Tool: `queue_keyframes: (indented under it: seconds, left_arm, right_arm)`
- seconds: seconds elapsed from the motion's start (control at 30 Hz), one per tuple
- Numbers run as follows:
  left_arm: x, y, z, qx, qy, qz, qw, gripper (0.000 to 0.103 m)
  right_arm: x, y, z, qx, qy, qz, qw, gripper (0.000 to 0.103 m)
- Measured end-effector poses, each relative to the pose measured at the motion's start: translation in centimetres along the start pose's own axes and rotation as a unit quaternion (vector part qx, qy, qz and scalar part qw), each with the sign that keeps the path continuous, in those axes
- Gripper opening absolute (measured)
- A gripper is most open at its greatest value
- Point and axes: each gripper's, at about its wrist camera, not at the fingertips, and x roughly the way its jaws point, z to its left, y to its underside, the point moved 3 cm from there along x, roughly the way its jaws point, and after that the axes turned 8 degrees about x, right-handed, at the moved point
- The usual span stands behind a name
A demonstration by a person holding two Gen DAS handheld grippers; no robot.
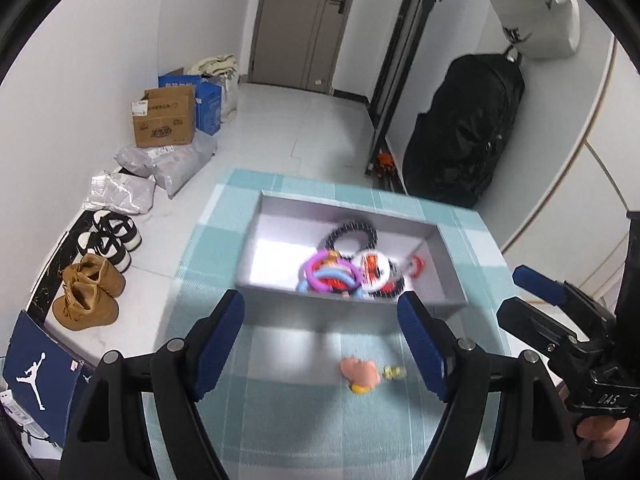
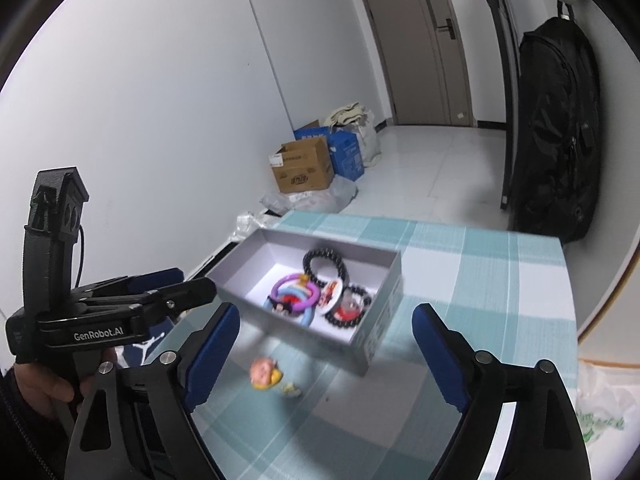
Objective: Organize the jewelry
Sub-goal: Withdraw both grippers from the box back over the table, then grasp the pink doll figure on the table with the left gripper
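Just ahead of the wide-open, empty left claw (image 1: 320, 344), and short of the grey box (image 1: 448, 280) already holding the bracelets (image 1: 336, 276), a pink charm (image 1: 360, 372) lies loose on the bench (image 1: 280, 432), likely next to collect, while the right claw (image 2: 324, 356) gapes empty too.

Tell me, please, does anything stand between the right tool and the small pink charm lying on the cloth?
Nothing visible does. The pink charm lies alone on the checked cloth, in front of the grey box. The right tool is open and empty, with only bare cloth between them.
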Motion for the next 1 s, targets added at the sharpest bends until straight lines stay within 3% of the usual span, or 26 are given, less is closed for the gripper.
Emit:
queue_keyframes:
  seconds: [0.43, 1.0]
  left_arm:
    - [2.1, 3.4, -1.8, 0.034, 0.031, 0.074, 0.9962, 0.075]
    - [4.1, 3.5, -2.4, 0.026, 0.039, 0.095, 0.9944, 0.074]
  right_arm:
    - [-0.3, 3.3, 0.4, -0.007, 0.018, 0.047, 0.999, 0.093]
    - [0.2, 6.2, -1.1, 0.027, 0.061, 0.099, 0.993, 0.096]
